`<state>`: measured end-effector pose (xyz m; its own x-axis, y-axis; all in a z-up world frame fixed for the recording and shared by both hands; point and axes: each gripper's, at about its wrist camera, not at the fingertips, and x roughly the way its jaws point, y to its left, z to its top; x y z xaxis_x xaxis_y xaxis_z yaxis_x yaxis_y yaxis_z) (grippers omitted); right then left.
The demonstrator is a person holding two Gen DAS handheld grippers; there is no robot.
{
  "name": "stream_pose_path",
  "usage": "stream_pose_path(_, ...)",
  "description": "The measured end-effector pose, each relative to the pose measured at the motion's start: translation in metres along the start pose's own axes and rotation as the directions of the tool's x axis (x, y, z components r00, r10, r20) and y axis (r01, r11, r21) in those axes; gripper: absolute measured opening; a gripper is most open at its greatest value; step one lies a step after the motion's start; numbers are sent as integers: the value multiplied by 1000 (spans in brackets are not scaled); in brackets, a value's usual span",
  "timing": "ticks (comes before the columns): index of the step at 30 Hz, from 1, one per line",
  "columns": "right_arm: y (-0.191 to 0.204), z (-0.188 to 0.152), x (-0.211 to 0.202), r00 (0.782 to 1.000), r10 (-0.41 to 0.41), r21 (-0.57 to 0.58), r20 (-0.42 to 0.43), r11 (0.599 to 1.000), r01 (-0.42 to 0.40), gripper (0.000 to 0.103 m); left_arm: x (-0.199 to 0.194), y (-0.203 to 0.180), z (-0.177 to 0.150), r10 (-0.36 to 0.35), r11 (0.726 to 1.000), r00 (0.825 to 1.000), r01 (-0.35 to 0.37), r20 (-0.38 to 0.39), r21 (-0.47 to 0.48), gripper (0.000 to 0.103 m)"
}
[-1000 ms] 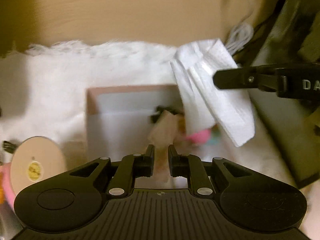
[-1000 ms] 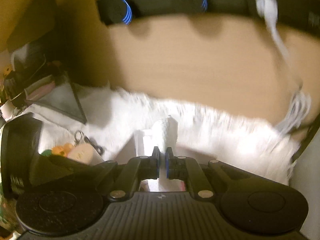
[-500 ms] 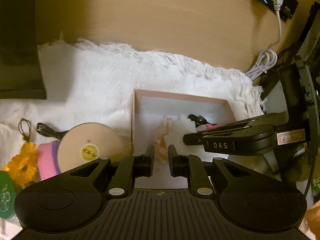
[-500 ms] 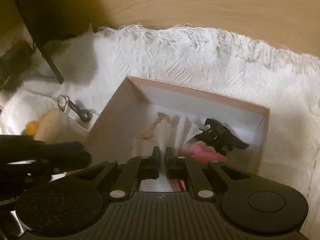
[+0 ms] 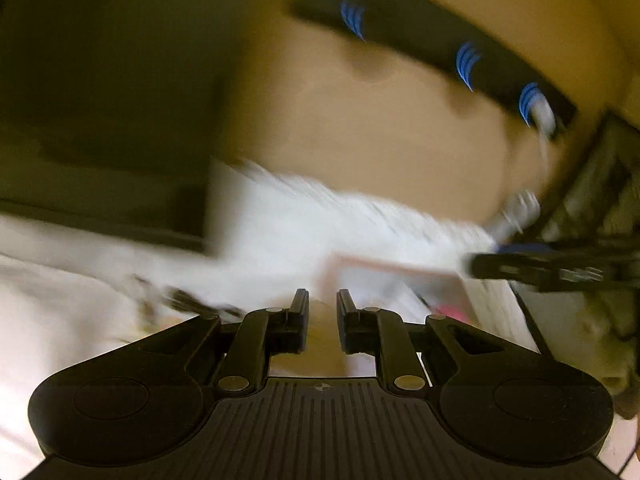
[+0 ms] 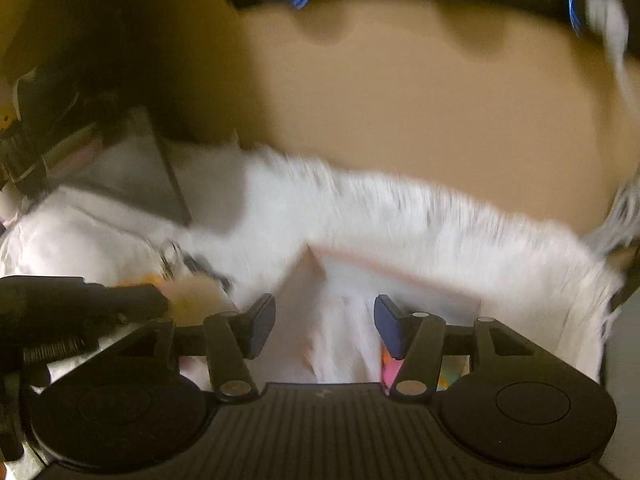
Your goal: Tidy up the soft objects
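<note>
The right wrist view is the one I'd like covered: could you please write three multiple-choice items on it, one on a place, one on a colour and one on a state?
1. Where does the pink box stand?
A. on the white fringed cloth
B. on the bare wooden surface
C. on the black power strip

2. What colour are the pads on the right gripper fingers?
A. red
B. blue
C. green

3. How do the right gripper's jaws stand?
A. shut on a tissue
B. shut with nothing between them
C. wide open with nothing gripped

Answers:
1 A, since white cloth shows along the box's far and side edges.
2 B, since both inner finger faces show dark blue.
3 C, since a broad gap lies between the fingers and the box's white contents show through it untouched.
</note>
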<state>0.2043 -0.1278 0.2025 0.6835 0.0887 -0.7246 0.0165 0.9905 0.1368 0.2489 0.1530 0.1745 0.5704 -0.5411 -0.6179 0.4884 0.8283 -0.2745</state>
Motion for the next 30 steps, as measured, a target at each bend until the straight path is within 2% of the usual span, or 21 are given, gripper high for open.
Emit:
stream_pose_path(3, 32, 16, -22, 996, -5, -25, 87, 1000, 8, 62, -32, 55, 13, 64, 995, 997, -61, 36, -76, 17)
stream_pose_path(6, 63, 29, -34, 990, 32, -23, 139, 999, -29, 63, -49, 103, 15, 108, 984, 994, -105, 13, -146, 17)
stream_pose_path(9, 93, 37, -34, 986, 77, -32, 145, 997, -73, 64, -52, 127, 4, 87, 982, 996, -88, -15, -164, 17)
stream_pose_path(12, 119, 31, -27, 986, 104, -67, 127, 993, -96, 64, -46, 123, -13, 3, 994, 999, -7, -39, -111, 17)
stream_pose_path(16, 146, 1, -16, 988, 108, -160, 106, 983, -90, 64, -36, 100, -23, -88, 994, 993, 92, -83, 51, 17)
stream_pose_path(18, 151, -16, -12, 991, 109, -193, 73, 977, -93, 64, -26, 87, -21, -98, 984, 989, 113, -111, 135, 17)
stream_pose_path(20, 152, -28, -6, 994, 107, -212, 38, 972, -97, 64, -8, 77, -14, -69, 979, 987, 96, -148, 182, 17)
stream_pose_path(24, 153, -51, -8, 993, 114, -300, 11, 948, -106, 64, 35, 73, -1, -19, 971, 966, 79, -259, 225, 17)
stream_pose_path(27, 152, -68, -2, 993, 121, -359, -12, 926, -118, 64, 62, 76, 2, 17, 968, 932, 76, -362, 239, 17)
stream_pose_path(30, 143, -83, 9, 985, 165, -343, -53, 923, -174, 64, 80, 75, 4, 114, 940, 895, 44, -432, 339, 22)
